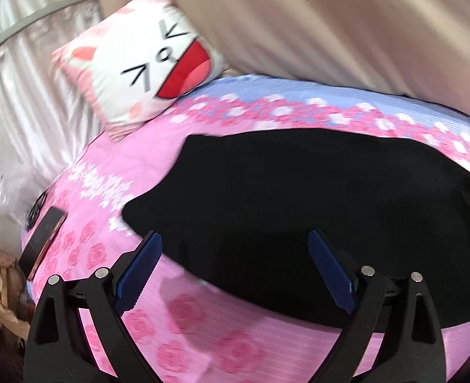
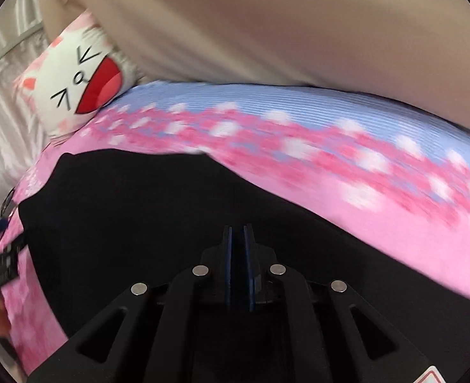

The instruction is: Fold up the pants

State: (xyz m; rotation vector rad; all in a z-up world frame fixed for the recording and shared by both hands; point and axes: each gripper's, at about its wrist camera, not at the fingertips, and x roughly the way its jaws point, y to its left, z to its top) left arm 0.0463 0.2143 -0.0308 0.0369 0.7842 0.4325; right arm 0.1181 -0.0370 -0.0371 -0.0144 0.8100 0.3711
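Bed (image 1: 241, 348) — pink rose-print cover with a blue band along the far side. On it: black pants (image 1: 314, 198) spread flat; cat-face pillow (image 1: 139, 63) at the far corner; dark phone (image 1: 41, 242) near the left edge.

Black pants (image 1: 314, 198) lie spread flat across the pink flowered bedspread (image 1: 132, 166).

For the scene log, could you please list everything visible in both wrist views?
pants: one, black, spread on the bedspread.
bedspread: one, pink floral with a blue band, covering the bed.
cat cushion: one, white and pink, at the bed's far left corner.
phone: one, dark, at the bed's left edge.
curtain: beige, behind the bed.
left gripper: fingers wide apart, empty, above the pants' near edge.
right gripper: fingers shut, over the pants.
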